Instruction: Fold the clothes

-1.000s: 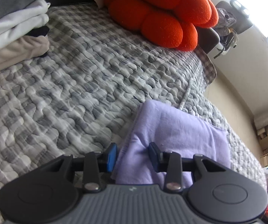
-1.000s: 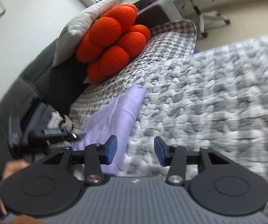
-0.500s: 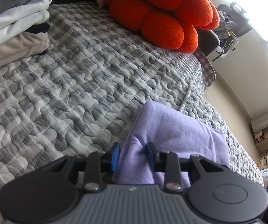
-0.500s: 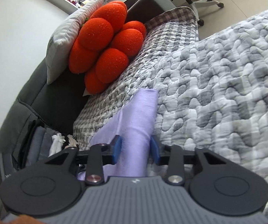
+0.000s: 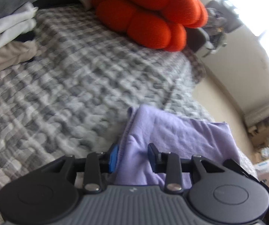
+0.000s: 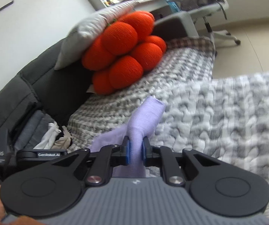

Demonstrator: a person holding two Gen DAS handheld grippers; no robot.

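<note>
A folded lilac garment (image 5: 181,133) lies on a grey-and-white quilted bed cover (image 5: 74,86). My left gripper (image 5: 133,157) has its blue-padded fingers on either side of the garment's near edge, clamped on a thick bunch of cloth. My right gripper (image 6: 135,152) is shut on the other end of the lilac garment (image 6: 145,118), which rises as a bunched fold above its fingers. The left gripper's body (image 6: 39,153) shows at the left of the right wrist view.
An orange bobble cushion (image 5: 153,16) and a grey pillow (image 6: 97,31) lean at the sofa back. A stack of folded clothes (image 5: 7,33) sits at the far left. An office chair (image 6: 213,18) stands on the floor beyond the bed edge.
My right gripper moved onto the lilac garment and shut on it. My left gripper closed on the near edge. The garment has lifted and bunched up off the quilt.
</note>
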